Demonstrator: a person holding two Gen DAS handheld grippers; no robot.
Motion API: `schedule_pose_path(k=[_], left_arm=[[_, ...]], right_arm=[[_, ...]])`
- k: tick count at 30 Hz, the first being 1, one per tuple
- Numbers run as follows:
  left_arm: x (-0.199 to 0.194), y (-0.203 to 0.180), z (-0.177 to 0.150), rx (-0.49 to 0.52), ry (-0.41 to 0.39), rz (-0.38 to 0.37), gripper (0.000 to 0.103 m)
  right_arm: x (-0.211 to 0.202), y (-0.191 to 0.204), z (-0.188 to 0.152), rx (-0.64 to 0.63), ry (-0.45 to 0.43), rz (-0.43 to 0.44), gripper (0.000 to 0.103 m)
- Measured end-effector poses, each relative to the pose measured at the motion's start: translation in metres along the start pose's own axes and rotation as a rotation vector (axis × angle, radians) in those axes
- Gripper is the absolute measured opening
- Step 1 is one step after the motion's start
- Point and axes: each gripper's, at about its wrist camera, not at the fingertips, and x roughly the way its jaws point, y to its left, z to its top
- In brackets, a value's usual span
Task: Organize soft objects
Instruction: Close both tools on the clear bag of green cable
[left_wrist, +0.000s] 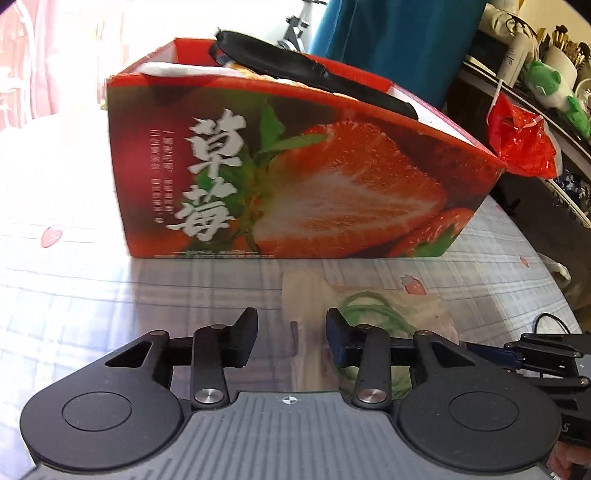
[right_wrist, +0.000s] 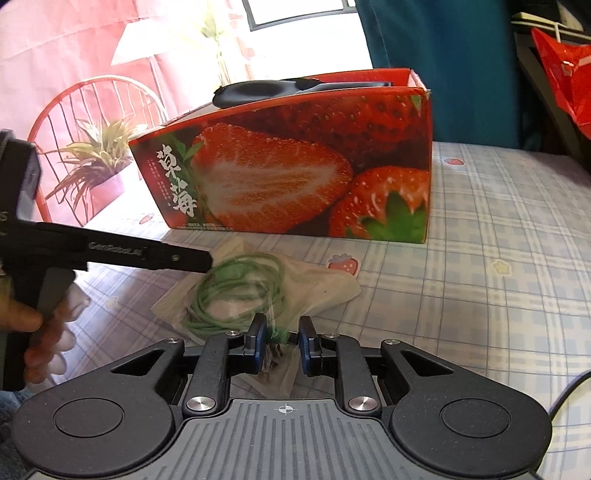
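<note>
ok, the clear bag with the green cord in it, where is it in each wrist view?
Left wrist: bag of green cord lies low centre-right on the tablecloth, behind the left hand-held gripper, whose jaws are open.
Right wrist: bag of green cord sits centre-left, its near edge between the open jaws of the right hand-held gripper.
Shared landmark: the strawberry box stands just behind the bag in both.

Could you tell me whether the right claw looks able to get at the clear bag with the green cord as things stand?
Probably yes. The right claw is open, with the clear bag of green cord lying on the table directly ahead, its near edge between the fingers. Nothing blocks it; the left claw sits off to the side.
</note>
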Motion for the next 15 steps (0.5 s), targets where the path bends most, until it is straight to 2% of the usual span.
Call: schedule_pose_path(k=[3, 7, 12, 15], left_arm=[[0.009, -0.003, 0.004, -0.018, 0.037, -0.09, 0.043], [0.01, -0.014, 0.003, 0.008, 0.066, -0.137, 0.054], [0.011, -0.008, -0.002, -0.107, 0.08, -0.194, 0.055], [0.01, -0.008, -0.005, -0.122, 0.083, -0.198, 0.052]], right_arm=[[0.0, -0.003, -0.002, 0.006, -0.005, 0.012, 0.017], [-0.004, -0.01, -0.003, 0.031, -0.015, 0.009, 0.017], [-0.006, -0.021, -0.005, 0.096, -0.024, 0.022, 0.017], [-0.006, -0.019, -0.005, 0.091, -0.028, 0.019, 0.017]])
